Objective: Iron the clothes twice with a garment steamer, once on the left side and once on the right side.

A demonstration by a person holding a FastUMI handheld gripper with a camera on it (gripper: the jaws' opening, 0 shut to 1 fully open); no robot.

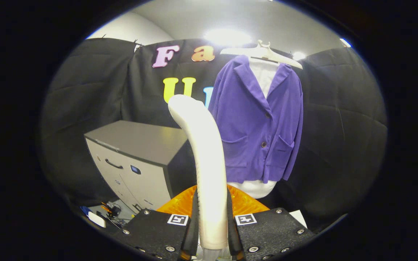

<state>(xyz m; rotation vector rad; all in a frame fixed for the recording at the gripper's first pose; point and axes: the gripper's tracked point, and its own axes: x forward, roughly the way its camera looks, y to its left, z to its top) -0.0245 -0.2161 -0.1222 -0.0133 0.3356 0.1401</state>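
Fisheye riding on the tool (pixel 212 232), facing forward, near the steamer handle (pixel 203 152); jacket (pixel 258 123) beyond

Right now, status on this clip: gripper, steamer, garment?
Gripper shut on steamer handle, held upright. Purple jacket on hanger beyond it, steamer not touching it. Grey cabinet off to the left, path to jacket open.

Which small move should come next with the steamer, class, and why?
Probably carry the steamer, already clamped between the gripper fingers, forward toward the purple jacket. The jacket hangs on its hanger beyond the steamer's tip, apparently apart from it.
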